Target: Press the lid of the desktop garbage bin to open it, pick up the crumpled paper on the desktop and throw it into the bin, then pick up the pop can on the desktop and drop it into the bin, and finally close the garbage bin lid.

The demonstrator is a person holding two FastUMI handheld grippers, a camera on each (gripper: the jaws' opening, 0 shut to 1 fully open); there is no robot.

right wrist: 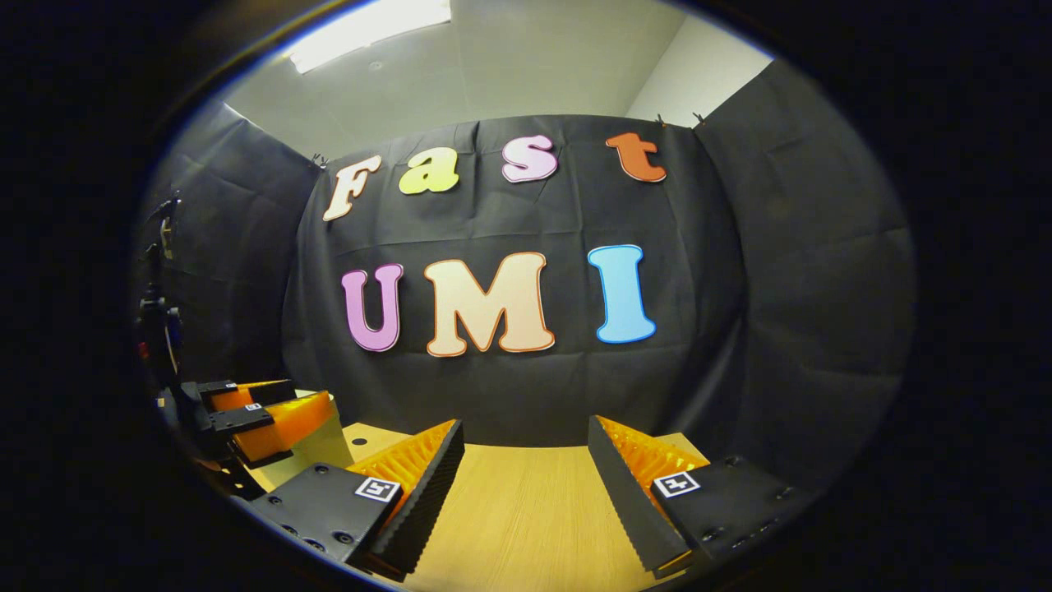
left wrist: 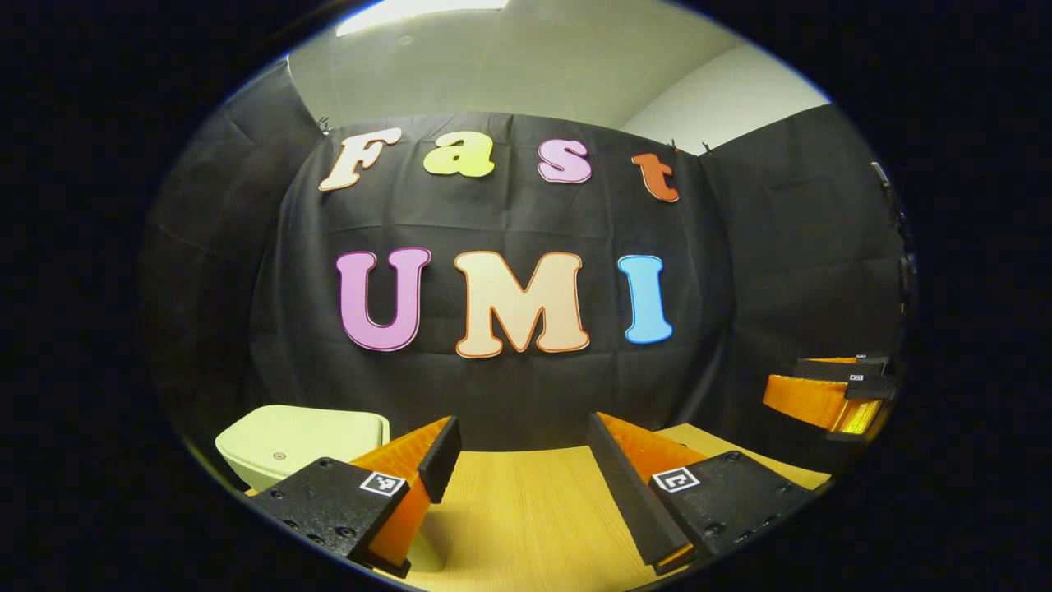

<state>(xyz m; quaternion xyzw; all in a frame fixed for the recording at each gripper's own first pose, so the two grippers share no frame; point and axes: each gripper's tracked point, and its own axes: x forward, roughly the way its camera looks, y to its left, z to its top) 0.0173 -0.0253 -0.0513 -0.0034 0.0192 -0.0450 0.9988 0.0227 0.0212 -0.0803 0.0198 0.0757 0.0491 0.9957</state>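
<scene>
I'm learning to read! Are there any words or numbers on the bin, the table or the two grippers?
No words or numbers can be read on these.
bin: plain lid with one small dot, no writing.
left gripper: square markers with black-and-white patterns, not letters.
right gripper: the same kind of markers, not letters.
table: wood grain, no writing.

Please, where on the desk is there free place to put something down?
Bare wooden desktop lies ahead between the open left gripper fingers, and likewise ahead of the open right gripper. It is crowded toward the garbage bin at the left.
</scene>
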